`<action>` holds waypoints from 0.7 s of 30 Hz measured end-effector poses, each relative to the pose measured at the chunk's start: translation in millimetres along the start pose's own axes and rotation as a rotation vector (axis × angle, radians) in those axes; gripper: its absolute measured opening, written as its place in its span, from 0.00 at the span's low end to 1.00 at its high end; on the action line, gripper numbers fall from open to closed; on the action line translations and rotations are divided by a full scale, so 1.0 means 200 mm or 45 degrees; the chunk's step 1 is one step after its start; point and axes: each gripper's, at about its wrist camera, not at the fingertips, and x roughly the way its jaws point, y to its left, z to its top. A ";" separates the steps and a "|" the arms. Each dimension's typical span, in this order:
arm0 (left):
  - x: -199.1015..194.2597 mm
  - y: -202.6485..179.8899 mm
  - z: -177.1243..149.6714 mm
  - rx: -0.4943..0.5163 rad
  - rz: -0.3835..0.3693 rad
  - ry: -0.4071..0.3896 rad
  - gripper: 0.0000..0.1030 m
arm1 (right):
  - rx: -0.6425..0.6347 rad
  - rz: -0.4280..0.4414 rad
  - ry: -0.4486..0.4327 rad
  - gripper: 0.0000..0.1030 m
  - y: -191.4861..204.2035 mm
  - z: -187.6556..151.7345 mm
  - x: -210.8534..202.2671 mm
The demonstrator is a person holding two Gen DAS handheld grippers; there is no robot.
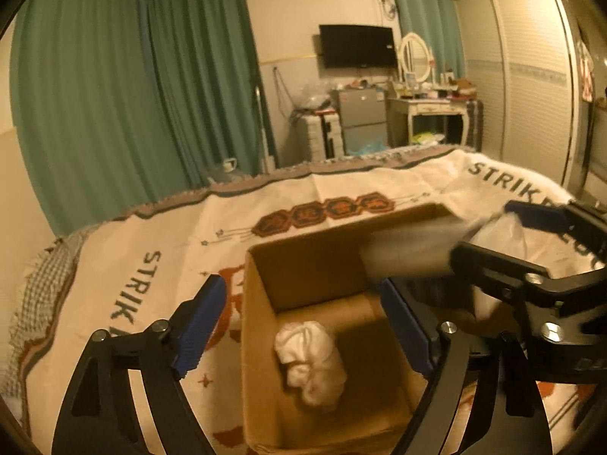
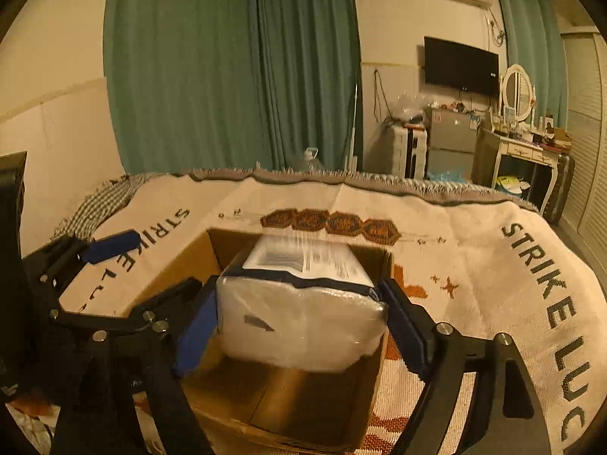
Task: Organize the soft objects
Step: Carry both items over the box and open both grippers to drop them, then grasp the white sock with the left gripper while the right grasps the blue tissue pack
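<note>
An open cardboard box [image 1: 261, 341] stands on the patterned blanket [image 1: 151, 235] over the bed. A white rolled cloth [image 1: 309, 364] lies on the box floor. My left gripper [image 1: 305, 322] hangs over it, open, blue pads wide apart and nothing between them. It also shows at the left edge of the right wrist view as the left gripper [image 2: 151, 265]. A white plastic-wrapped packet [image 2: 303, 322] sits between my right gripper's [image 2: 301, 326] pads above the box [image 2: 303, 405]. The packet is motion-blurred while the fingers are sharp. The pads stand beside it, loose. From the left wrist, the right gripper [image 1: 493, 235] and the smeared packet [image 1: 409, 250] are over the box's far right corner.
The blanket [image 2: 474, 265] reaches a fringed far edge of the bed. Beyond it hang green curtains [image 1: 114, 94], with a wall TV [image 1: 356, 45], a small fridge [image 1: 362, 117], a dressing table [image 1: 425, 113] and a wardrobe [image 1: 531, 76].
</note>
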 end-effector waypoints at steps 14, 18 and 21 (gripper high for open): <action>-0.73 0.14 0.16 -0.054 0.008 -0.172 0.89 | -0.085 -0.092 -0.142 1.00 0.12 0.19 -0.76; -0.96 0.18 0.19 -0.101 -0.016 -0.213 0.91 | -0.141 -0.095 -0.139 1.00 0.19 0.19 -1.02; -1.08 0.16 0.14 -0.108 0.035 -0.224 0.91 | -0.168 -0.103 -0.128 1.00 0.23 0.13 -1.16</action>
